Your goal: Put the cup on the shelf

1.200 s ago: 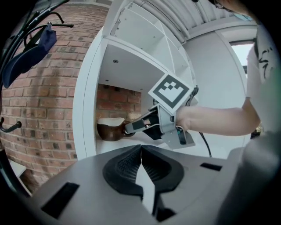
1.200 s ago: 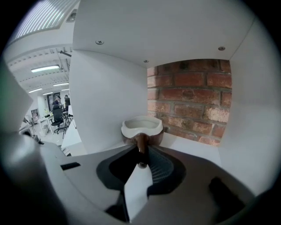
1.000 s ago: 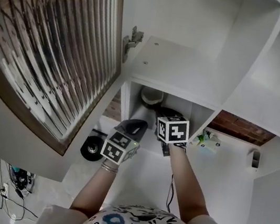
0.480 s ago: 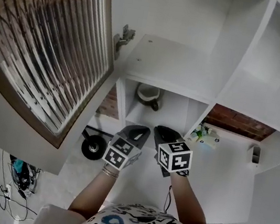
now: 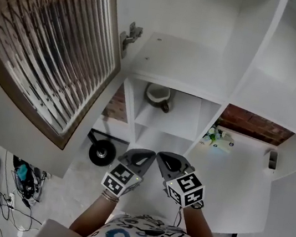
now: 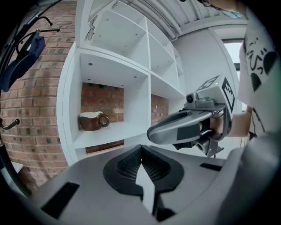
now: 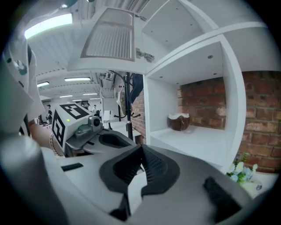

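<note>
A brown cup [image 5: 157, 96] with a pale inside and a handle stands upright on the white shelf [image 5: 178, 120], in the open-backed compartment in front of a brick wall. It also shows in the left gripper view as the cup [image 6: 92, 121] and in the right gripper view as the cup [image 7: 179, 121]. My left gripper [image 5: 147, 155] and right gripper [image 5: 162, 158] hang side by side below the shelf, well back from the cup. Both are shut with nothing between their pads. The right gripper [image 6: 189, 127] shows beside my left gripper's jaws.
A cabinet door with ribbed glass [image 5: 43, 41] stands open at the upper left. A small bunch of flowers [image 5: 215, 139] sits in the compartment to the right. A black round object [image 5: 101, 152] lies on the floor at the left. A coat stand [image 7: 127, 101] rises beside the shelf unit.
Both grippers have drawn back from the shelf toward the person, the right one from close to the cup. The cup has stayed in place on the shelf.
</note>
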{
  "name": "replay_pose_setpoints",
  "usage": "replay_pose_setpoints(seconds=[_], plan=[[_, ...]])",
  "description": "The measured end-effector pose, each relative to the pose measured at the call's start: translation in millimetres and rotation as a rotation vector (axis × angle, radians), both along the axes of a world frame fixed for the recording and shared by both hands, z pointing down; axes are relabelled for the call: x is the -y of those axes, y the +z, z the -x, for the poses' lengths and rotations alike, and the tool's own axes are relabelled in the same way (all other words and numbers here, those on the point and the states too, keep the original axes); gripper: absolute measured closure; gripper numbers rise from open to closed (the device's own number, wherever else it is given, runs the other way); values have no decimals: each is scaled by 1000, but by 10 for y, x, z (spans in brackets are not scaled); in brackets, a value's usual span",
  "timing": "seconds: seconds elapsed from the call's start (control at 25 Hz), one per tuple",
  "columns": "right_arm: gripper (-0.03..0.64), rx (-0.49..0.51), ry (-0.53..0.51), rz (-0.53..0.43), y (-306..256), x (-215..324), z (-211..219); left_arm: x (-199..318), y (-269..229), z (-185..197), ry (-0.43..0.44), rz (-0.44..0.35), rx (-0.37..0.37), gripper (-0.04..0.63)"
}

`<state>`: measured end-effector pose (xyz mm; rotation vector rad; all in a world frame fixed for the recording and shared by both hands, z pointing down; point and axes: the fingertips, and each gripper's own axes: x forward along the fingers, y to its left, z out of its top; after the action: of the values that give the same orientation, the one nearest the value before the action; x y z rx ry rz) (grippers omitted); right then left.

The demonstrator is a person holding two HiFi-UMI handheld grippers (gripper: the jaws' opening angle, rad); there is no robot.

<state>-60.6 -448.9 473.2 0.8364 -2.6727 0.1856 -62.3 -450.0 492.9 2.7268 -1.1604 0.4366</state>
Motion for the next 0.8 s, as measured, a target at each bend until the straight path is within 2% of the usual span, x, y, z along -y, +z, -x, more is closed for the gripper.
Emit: replay_pose_setpoints(seconds=[0.2, 0.48, 0.8], plan=[[591, -34, -18, -80, -60, -324, -2, -292, 33, 10, 23, -22, 6, 580], [591, 53, -77, -13, 31, -764, 14, -629, 190, -22, 27, 4, -12, 580], [591, 67, -109, 8, 74, -996, -24, -861, 174, -86, 85, -7, -24, 580]])
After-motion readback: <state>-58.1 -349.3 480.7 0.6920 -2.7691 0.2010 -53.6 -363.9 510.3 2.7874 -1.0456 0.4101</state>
